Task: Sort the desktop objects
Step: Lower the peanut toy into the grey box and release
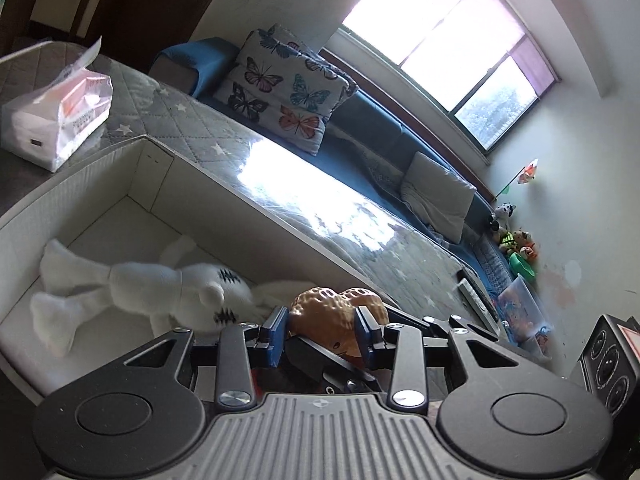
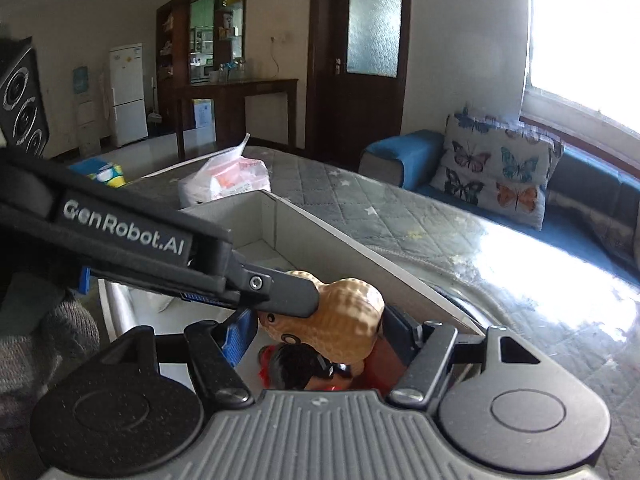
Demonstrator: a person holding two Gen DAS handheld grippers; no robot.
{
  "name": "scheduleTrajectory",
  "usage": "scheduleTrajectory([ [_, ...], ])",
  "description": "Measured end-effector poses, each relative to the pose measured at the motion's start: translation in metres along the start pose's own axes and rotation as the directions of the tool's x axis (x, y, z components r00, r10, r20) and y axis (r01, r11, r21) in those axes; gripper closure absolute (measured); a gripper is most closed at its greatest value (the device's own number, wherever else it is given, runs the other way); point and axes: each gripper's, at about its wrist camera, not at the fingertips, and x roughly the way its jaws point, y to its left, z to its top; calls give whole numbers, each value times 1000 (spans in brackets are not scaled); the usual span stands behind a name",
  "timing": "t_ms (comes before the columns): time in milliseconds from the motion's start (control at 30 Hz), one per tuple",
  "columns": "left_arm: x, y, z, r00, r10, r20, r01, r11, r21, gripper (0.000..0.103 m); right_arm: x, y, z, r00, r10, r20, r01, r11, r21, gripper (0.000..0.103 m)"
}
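A tan peanut-shaped toy (image 1: 332,308) with a small face is held over the near end of a white open box (image 1: 100,168). My left gripper (image 1: 320,320) is shut on it, a blue pad on each side. In the right wrist view the same peanut toy (image 2: 348,316) sits between the fingers of my right gripper (image 2: 320,336), which touch its sides. The left gripper's finger (image 2: 280,292) crosses in from the left onto the toy. Under the peanut is a dark and red thing (image 2: 296,364) that I cannot identify. A white plush toy (image 1: 160,284) lies inside the box.
The box stands on a glass-topped table (image 1: 360,240) with a grey starred cloth. A tissue pack (image 1: 60,120) sits beyond the box. A blue sofa with a butterfly cushion (image 1: 280,92) runs along the table's far side. A black speaker (image 1: 608,364) is at the right.
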Motion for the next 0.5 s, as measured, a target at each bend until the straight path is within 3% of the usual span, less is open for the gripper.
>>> scheduleTrajectory([
  [333, 37, 19, 12, 999, -17, -38, 15, 999, -52, 64, 33, -30, 1, 998, 24, -59, -17, 994, 106, 33],
  [500, 38, 20, 10, 999, -9, -39, 7, 999, -52, 64, 34, -32, 0, 998, 16, -62, -10, 995, 98, 33],
])
